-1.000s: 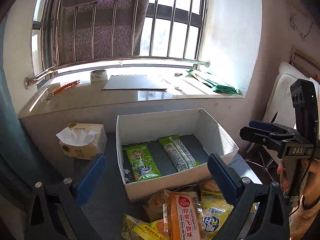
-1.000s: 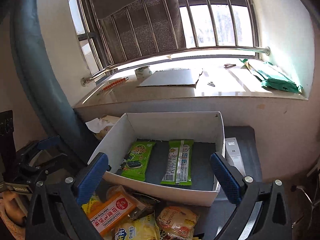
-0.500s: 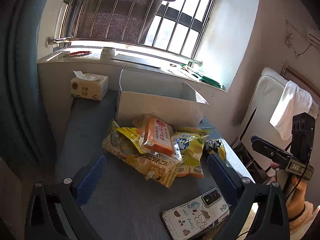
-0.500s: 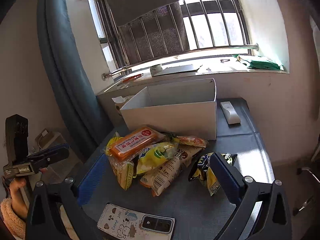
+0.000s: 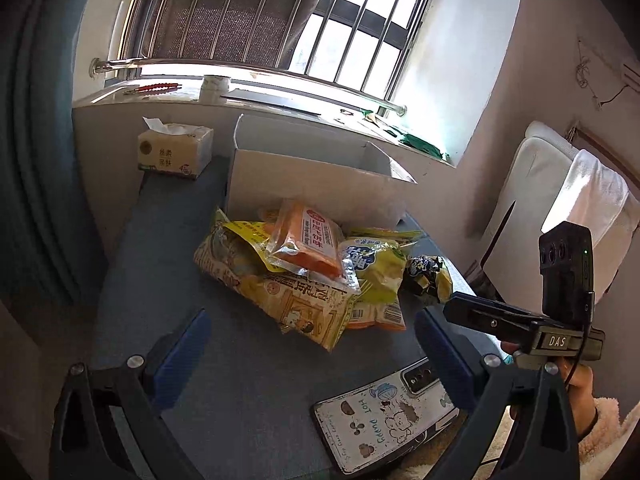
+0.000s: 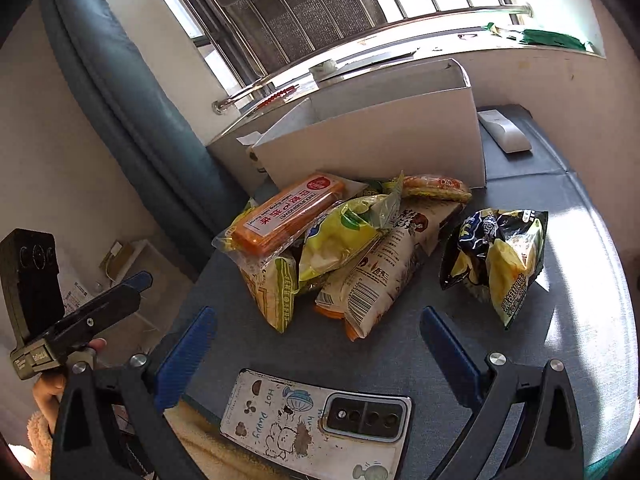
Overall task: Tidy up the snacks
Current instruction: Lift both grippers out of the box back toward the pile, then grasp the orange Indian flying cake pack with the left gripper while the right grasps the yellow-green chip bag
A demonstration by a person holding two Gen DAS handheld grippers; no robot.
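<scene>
Both the left gripper (image 5: pixel 310 350) and right gripper (image 6: pixel 318 344) hang spread and empty above the grey surface (image 5: pixel 168 264); the snack pile (image 5: pixel 304 264) lies before the white box (image 5: pixel 320 188), near a phone (image 6: pixel 316 420).

The right gripper (image 6: pixel 318 344) hangs with its jaws wide apart above a phone (image 6: pixel 316 420) on the grey table (image 6: pixel 572 360). Beyond lies a heap of snack packets (image 6: pixel 340 240) — an orange pack (image 6: pixel 288 212) on top — against a white box (image 6: pixel 372 144); a dark chip bag (image 6: pixel 496 256) sits apart
</scene>
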